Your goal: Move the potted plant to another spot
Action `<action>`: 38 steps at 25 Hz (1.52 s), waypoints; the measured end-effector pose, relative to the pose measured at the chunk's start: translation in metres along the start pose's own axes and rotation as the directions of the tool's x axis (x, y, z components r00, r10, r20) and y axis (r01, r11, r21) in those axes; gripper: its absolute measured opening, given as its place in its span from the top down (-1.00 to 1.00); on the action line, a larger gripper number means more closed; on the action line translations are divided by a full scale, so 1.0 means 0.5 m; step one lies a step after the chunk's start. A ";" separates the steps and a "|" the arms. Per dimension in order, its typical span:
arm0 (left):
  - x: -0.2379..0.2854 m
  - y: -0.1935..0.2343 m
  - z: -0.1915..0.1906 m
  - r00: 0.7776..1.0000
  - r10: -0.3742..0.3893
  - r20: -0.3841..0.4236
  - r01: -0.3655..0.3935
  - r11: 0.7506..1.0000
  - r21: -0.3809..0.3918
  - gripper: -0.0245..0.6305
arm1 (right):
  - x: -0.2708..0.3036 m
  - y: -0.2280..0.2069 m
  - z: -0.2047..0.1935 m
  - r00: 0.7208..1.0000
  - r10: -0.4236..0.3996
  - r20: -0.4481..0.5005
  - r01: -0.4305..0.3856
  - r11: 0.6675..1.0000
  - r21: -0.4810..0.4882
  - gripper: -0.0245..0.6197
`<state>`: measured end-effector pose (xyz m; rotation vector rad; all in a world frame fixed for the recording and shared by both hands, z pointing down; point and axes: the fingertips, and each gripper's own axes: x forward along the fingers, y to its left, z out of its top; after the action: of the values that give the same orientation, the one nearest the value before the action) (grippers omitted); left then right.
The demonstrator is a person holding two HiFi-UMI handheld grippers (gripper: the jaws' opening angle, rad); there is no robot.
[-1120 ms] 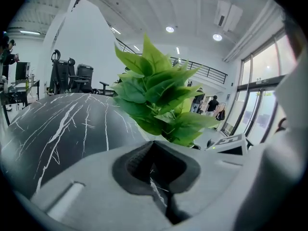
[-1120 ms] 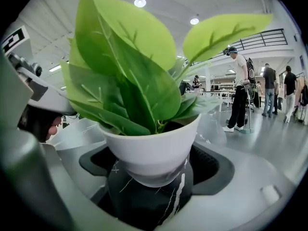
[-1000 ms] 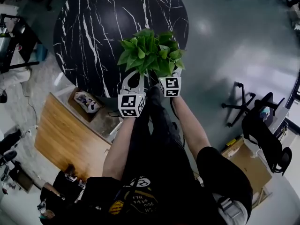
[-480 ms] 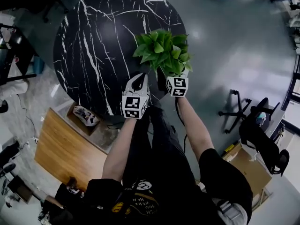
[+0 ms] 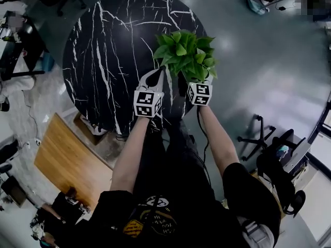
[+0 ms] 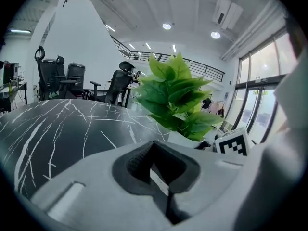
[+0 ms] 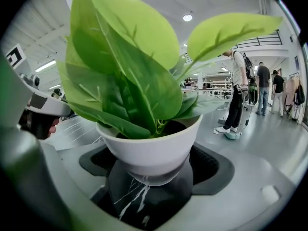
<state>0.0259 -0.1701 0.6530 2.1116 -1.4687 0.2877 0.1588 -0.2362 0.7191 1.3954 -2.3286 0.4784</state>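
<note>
A round black table (image 5: pixel 103 50) with white marble veins is being shown across the upper middle of the head view. The potted plant (image 5: pixel 185 53) is being held over the table's right-hand edge, right of the frame's centre. Its white pot (image 7: pixel 149 148) is being gripped between the jaws of the right gripper (image 5: pixel 195 80), with dark pads (image 7: pixel 214 165) pressed against both sides; whether the base is touching the glossy tabletop cannot be told. The left gripper (image 5: pixel 158 74) is being held just beside the plant, on its left, with jaws closed together on nothing and pointed over the table.

A shiny grey floor (image 5: pixel 258 61) is being seen around the table, filling the right half of the head view. A wooden desk (image 5: pixel 67 159) is lying at the lower left and a dark office chair (image 5: pixel 279 164) at the lower right. In the left gripper view, more office chairs (image 6: pixel 53 78) are being shown at the left, round ceiling lights (image 6: pixel 166 26) at the top and tall windows (image 6: pixel 262 90) at the right. People (image 7: pixel 238 90) are standing at the right of the right gripper view.
</note>
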 end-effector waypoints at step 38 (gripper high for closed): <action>-0.224 0.440 0.098 0.897 0.423 0.132 -0.381 0.888 -0.256 0.91 | 0.643 0.458 0.300 0.931 0.361 -0.049 -0.364 0.910 -0.200 -0.56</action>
<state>-0.2247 -0.1635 0.6290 1.6752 -1.9529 0.0708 -0.2061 -0.4485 0.7244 0.8643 -2.5536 0.3301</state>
